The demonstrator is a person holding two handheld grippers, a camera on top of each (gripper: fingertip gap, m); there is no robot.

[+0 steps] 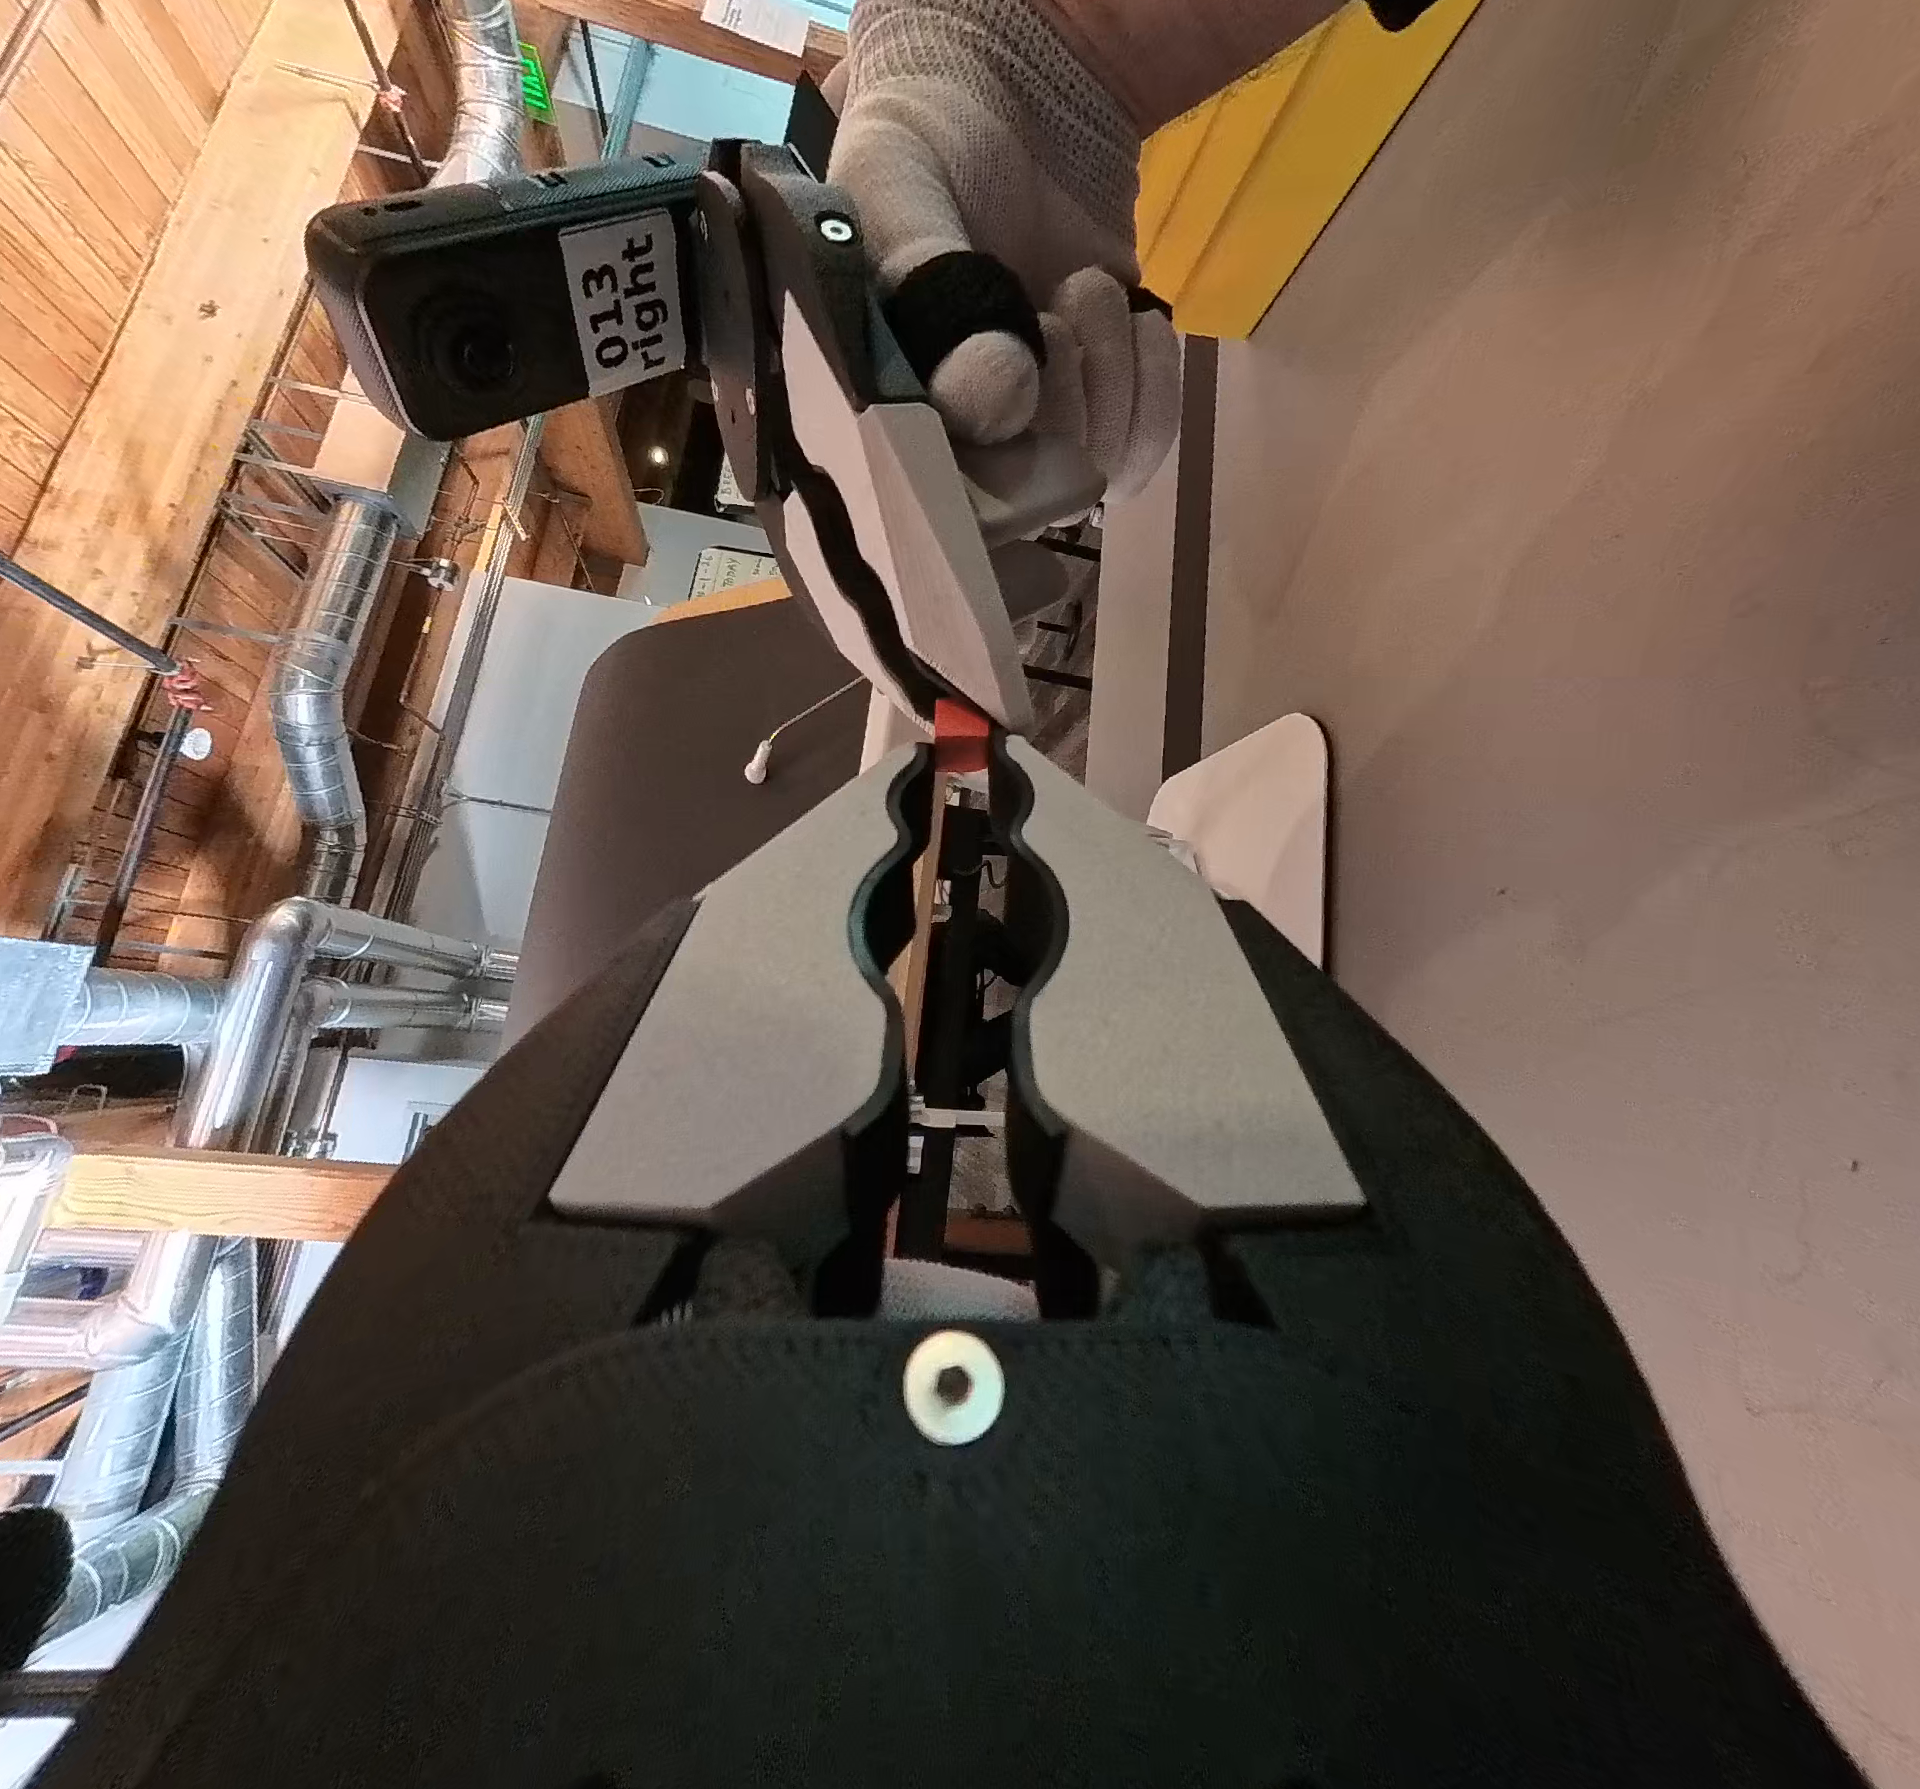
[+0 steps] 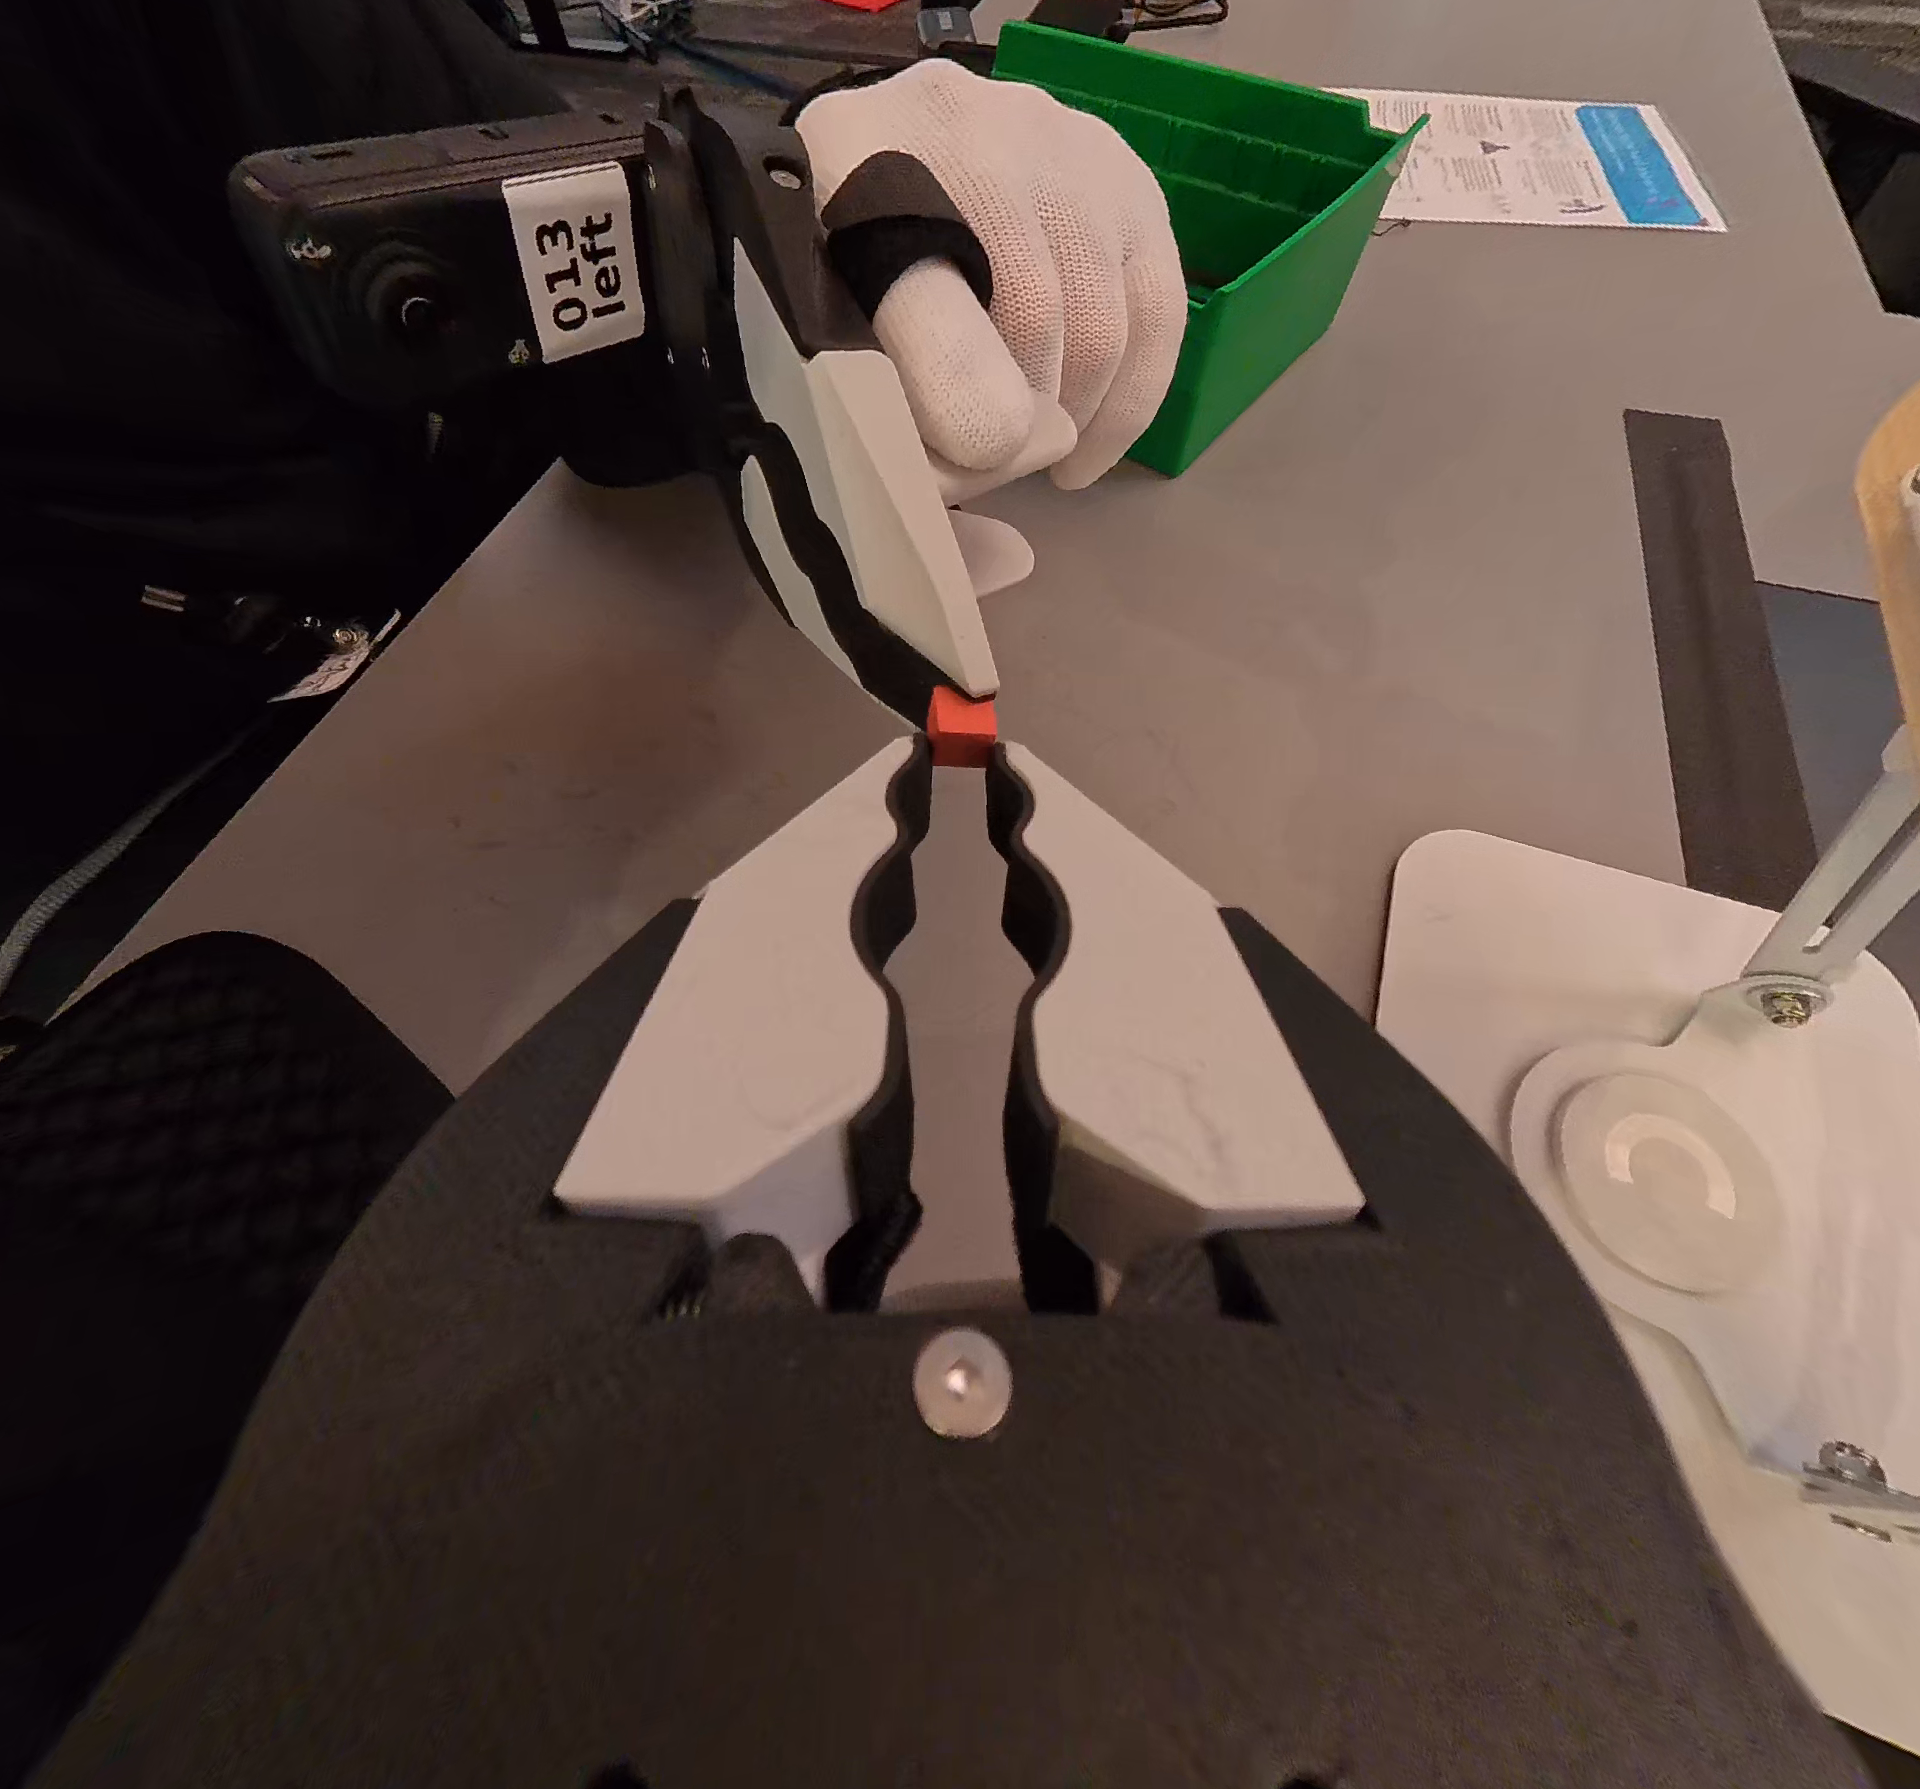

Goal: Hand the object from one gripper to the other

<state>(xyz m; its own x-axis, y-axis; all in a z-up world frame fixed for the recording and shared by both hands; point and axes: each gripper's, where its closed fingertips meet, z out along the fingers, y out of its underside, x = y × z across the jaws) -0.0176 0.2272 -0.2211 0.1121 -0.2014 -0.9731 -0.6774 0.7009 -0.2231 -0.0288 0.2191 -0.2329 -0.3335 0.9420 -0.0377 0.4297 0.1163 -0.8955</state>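
Mid-handover, by the look of it: small red block (image 2: 960,727) pinched at once by both tools, held in the air above the grey surface (image 2: 1299,617), touching nothing else. Left tool (image 1: 958,750) pressed onto the block at its very tips; same for the right tool (image 2: 958,752), fingertips closed on the block's sides, the rest of the gap between the wavy pads empty. From the right wrist view, the left tool coming in from above at a slant, gripped by a white-gloved hand (image 2: 1029,285); from the left wrist view, the mirror of that, with a gloved hand (image 1: 997,212) behind the right tool.

Next, most likely: one tool to let go while the other keeps its pinch. Calls for a clean, straight release, since the block is small and held only at the tips; a sideways tug could twist it loose.

On the surface: green bin (image 2: 1236,212) behind the left hand, printed sheet (image 2: 1538,160) beyond it, white base plate with a metal bracket (image 2: 1558,1012) to the right. Overhead in the left wrist view, timber ceiling (image 1: 177,285) and silver ducting (image 1: 332,700).
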